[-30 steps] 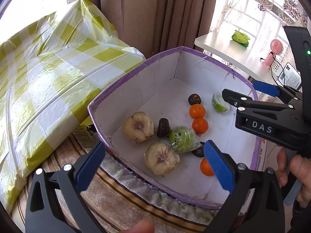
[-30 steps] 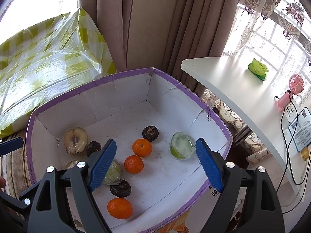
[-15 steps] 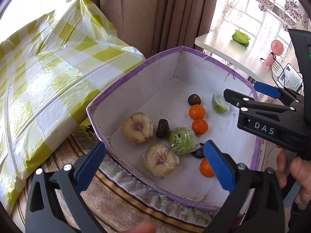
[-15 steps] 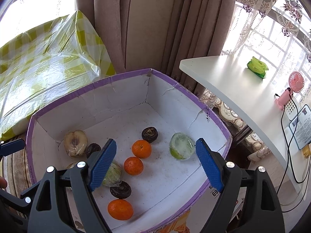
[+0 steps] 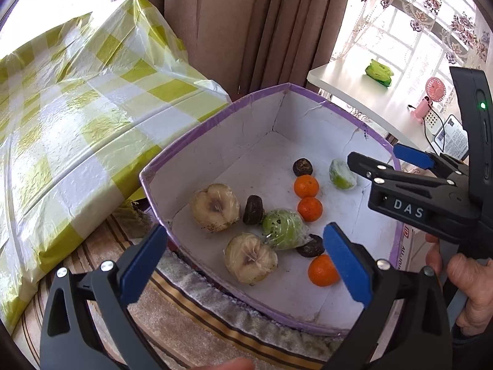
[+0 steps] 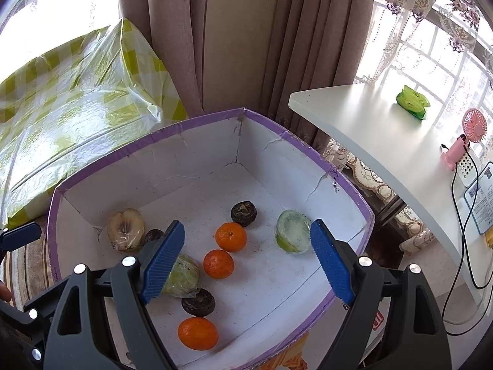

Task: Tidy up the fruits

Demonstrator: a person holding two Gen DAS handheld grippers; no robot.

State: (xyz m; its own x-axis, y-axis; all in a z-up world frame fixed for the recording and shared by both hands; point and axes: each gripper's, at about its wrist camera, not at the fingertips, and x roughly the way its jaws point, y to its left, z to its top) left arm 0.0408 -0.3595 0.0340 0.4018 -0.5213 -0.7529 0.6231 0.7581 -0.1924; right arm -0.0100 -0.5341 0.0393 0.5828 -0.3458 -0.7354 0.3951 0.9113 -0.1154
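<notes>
Oranges (image 6: 224, 250) between right claw (image 6: 246, 259) tips (agape)

The purple-rimmed cardboard box (image 6: 311, 149) sits on a brown striped cloth (image 5: 197, 311), pressed up beside the yellow-checked plastic-covered bundle (image 5: 71, 117). To the box's right stands a white table (image 6: 363, 123), carrying a green packet (image 6: 412, 101) and a pink fan (image 6: 465, 135).

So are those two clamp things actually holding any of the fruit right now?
No. The left gripper and right gripper are both open and empty, above the purple-rimmed box of fruit.
</notes>
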